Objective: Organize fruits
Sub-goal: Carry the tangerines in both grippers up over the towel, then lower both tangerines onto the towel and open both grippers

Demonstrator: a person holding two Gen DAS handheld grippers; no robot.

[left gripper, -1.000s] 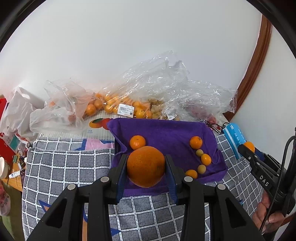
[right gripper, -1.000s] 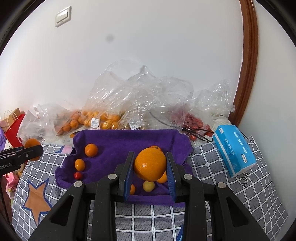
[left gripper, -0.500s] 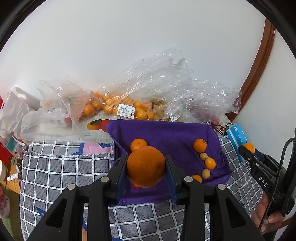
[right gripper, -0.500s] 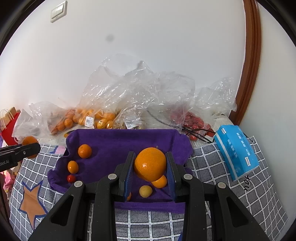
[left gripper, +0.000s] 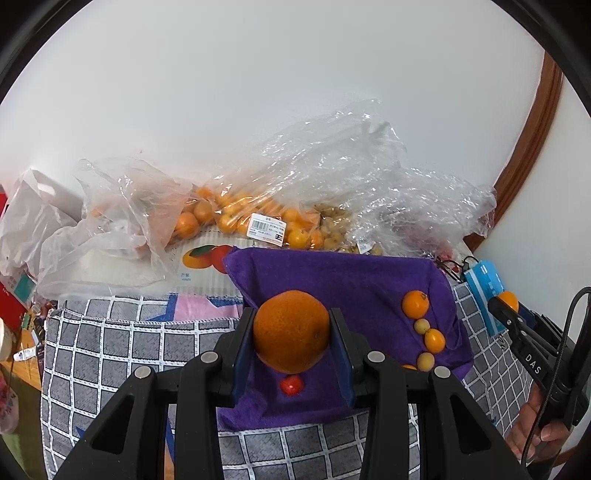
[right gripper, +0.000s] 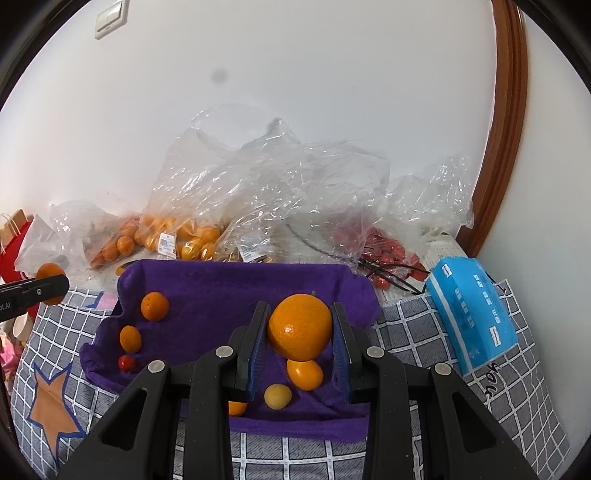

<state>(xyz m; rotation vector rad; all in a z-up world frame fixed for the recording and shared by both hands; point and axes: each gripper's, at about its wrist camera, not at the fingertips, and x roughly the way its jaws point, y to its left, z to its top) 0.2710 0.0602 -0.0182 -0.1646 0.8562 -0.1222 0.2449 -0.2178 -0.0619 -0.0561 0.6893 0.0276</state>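
We hold our left gripper clamped on a large orange and our right gripper clamped on another orange, both fruits squeezed between the blue pads above the purple towel.

A home, by the look of it: a checked grey tablecloth under supermarket plastic bags of fruit along its far edge, a tissue pack, a wall light switch and wooden door trim.

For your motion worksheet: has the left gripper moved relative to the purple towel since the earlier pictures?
Yes. The left gripper, holding its orange, has advanced toward the purple towel.
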